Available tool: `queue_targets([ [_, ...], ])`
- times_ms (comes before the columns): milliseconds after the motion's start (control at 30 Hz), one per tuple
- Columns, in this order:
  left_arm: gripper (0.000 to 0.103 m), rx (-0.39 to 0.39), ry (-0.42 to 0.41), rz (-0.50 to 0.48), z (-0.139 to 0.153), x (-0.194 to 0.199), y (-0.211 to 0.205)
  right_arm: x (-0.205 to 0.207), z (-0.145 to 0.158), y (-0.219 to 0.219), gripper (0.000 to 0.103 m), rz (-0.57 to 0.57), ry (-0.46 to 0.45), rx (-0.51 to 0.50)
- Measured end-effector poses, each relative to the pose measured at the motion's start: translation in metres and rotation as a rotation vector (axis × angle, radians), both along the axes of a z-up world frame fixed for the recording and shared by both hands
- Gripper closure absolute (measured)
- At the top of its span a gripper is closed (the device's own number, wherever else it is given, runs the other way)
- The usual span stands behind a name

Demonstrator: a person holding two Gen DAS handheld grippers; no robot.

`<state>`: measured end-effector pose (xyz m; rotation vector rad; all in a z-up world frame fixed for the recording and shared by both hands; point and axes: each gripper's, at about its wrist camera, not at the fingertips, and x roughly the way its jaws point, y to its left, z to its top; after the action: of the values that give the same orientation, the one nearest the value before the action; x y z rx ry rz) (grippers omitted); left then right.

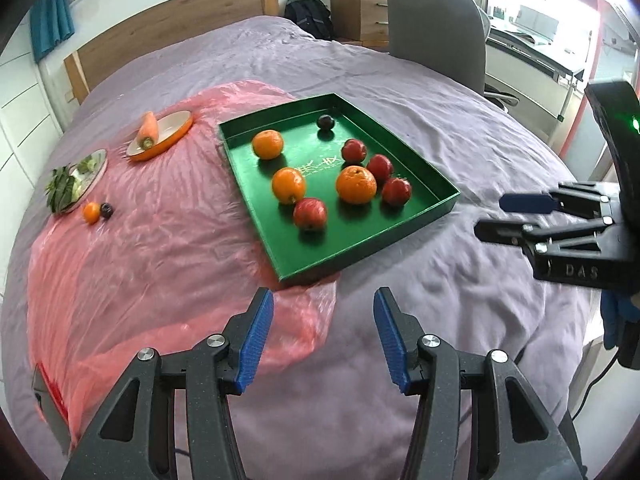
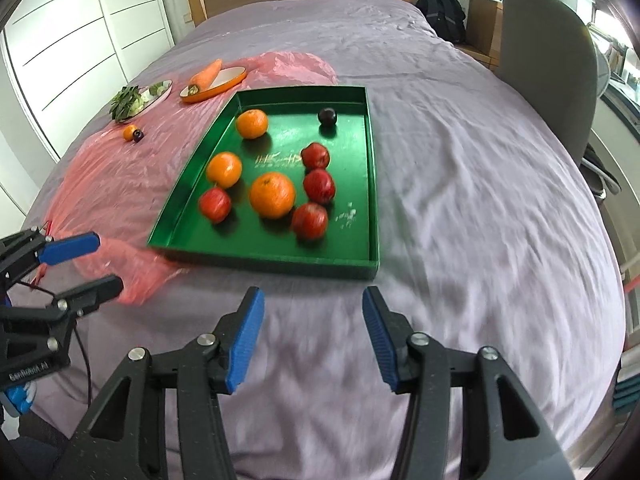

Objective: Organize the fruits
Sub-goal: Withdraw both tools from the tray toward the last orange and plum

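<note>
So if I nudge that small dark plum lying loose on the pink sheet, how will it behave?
The small dark plum looks round and glossy, so it will probably roll and slip. It touches a small orange fruit, which likely moves too. The pink plastic sheet looks thin, likely wrinkling underneath.

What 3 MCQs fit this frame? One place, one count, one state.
1. Where does the carrot lie?
A. in the tray
B. on the orange dish
C. on the bare bedcover

2. How many oranges sit in the tray?
A. one
B. three
C. five

3. What state is the left hand-held gripper in?
A. open, holding nothing
B. shut on an apple
C. shut on the tray rim

Key: 1 B, the carrot rests across the orange dish left of the tray. 2 B, three oranges show on the green floor, beside four red apples and a dark plum. 3 A, its blue pads stand apart over the bedcover with nothing between them.
</note>
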<state>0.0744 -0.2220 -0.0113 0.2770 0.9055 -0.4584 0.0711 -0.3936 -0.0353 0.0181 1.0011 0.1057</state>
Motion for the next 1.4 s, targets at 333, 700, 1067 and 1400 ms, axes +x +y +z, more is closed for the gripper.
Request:
queue_targets([
  [333, 0.052, -0.027, 0.001, 0.135, -0.003, -0.029, 0.074, -0.033, 0.002, 0.059, 0.009, 0.095, 0.005, 0.011],
  [700, 0.052, -0.049, -0.001, 0.348, -0.010, -0.020, 0.181, -0.021, 0.005, 0.139, 0.009, 0.238, 0.014, 0.027],
  [1067, 0.052, -0.075, 0.019, 0.547, -0.027, 0.016, 0.271, 0.020, -0.005, 0.217, 0.009, 0.395, 0.054, 0.033],
  [1400, 0.052, -0.113, 0.029, 0.585, -0.031, 0.077, 0.305, 0.084, -0.004, 0.264, 0.009, 0.465, 0.039, 0.050],
])
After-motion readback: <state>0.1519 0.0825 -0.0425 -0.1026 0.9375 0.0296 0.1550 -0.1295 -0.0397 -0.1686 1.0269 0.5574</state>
